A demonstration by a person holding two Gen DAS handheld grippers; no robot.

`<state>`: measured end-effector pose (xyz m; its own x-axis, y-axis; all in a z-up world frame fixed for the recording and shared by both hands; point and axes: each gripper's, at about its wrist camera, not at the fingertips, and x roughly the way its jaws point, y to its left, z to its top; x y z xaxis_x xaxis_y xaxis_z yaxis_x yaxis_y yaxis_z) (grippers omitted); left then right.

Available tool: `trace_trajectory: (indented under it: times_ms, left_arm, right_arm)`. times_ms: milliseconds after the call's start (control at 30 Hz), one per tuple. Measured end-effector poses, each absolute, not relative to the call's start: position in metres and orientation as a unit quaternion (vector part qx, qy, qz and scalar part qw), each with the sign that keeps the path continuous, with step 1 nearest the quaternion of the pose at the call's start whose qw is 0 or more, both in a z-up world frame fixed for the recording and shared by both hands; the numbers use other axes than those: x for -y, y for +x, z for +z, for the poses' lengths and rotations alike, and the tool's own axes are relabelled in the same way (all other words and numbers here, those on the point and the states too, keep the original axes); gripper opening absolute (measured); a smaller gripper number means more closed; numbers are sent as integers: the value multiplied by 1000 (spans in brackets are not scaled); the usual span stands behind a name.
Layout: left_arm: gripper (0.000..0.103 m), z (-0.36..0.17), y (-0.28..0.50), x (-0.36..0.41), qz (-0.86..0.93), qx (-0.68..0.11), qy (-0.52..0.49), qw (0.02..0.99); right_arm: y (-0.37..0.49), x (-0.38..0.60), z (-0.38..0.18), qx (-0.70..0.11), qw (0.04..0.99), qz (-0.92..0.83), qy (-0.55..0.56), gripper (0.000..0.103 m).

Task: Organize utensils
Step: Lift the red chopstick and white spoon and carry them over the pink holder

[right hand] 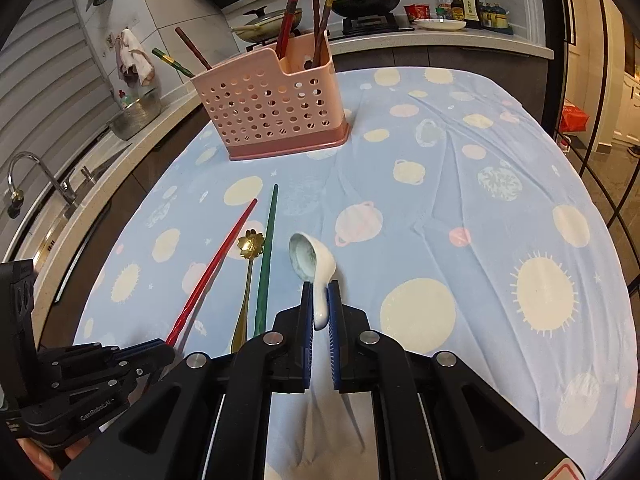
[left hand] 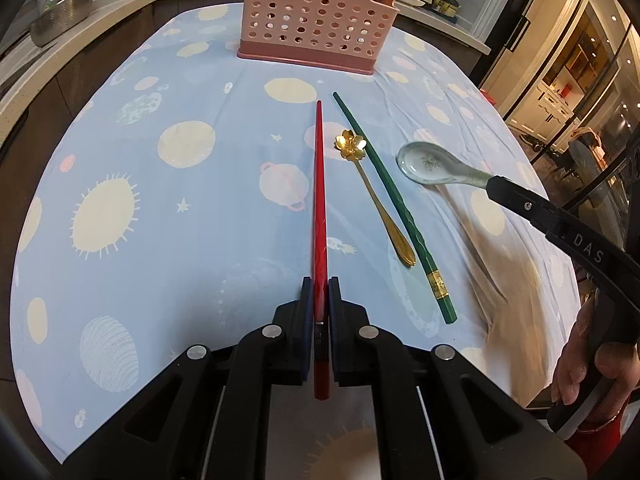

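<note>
My left gripper is shut on the thick end of a red chopstick, whose tip points toward the pink perforated utensil holder. A gold flower-head spoon and a green chopstick lie on the cloth to its right. My right gripper is shut on the handle of a white ceramic spoon, its bowl facing away. In the right wrist view the pink holder has several chopsticks standing in it, and the left gripper holds the red chopstick.
The table wears a blue cloth with planets and suns. A kitchen counter with a sink tap, a metal bowl, pans and sauce bottles runs behind it. A person's hand grips the right tool.
</note>
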<state>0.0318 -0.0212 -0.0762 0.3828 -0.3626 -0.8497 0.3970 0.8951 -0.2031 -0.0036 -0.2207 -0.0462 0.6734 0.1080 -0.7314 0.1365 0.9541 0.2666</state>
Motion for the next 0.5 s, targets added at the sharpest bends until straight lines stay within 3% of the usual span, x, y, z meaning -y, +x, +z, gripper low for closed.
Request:
trace_trajectory:
  times_ms: [500]
  left_arm:
    - [9, -88, 11, 16, -221, -520, 32, 824]
  right_arm:
    - [-12, 222, -57, -417, 895, -3, 161, 6]
